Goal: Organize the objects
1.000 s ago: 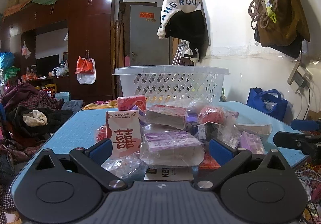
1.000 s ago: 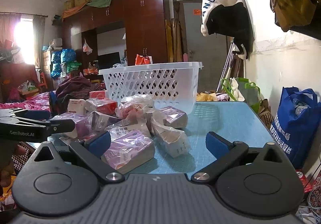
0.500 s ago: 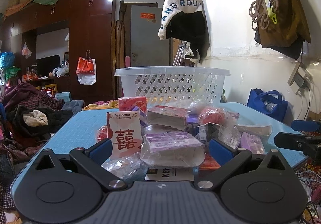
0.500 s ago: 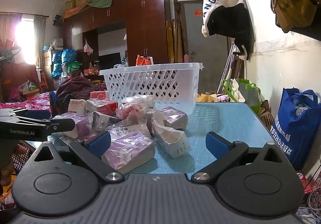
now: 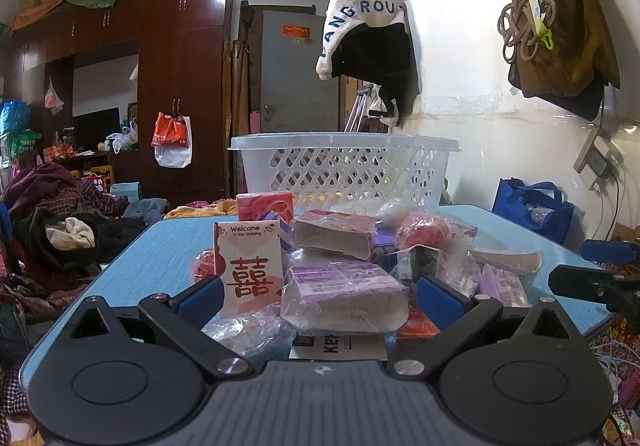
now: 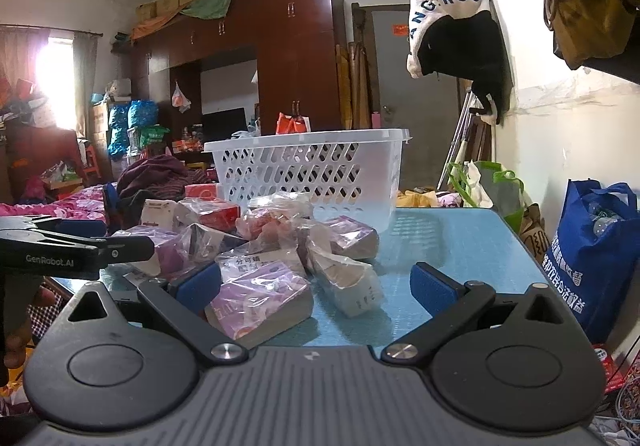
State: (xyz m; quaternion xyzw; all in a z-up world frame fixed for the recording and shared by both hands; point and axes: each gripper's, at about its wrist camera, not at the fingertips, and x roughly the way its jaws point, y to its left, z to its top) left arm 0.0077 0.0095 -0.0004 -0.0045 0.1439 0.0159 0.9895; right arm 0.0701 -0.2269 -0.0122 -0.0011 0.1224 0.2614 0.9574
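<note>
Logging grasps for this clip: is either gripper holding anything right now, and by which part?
Nothing is held. The left gripper and right gripper are both open, short of the wrapped packets on the table.

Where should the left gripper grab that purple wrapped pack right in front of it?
Grip the purple wrapped pack across its short grey end faces, coming in level from the near side. It lies flat atop the pile, squarely between the open left gripper and its blue pads, so closing should catch the firm block, not just the loose plastic wrap.
</note>
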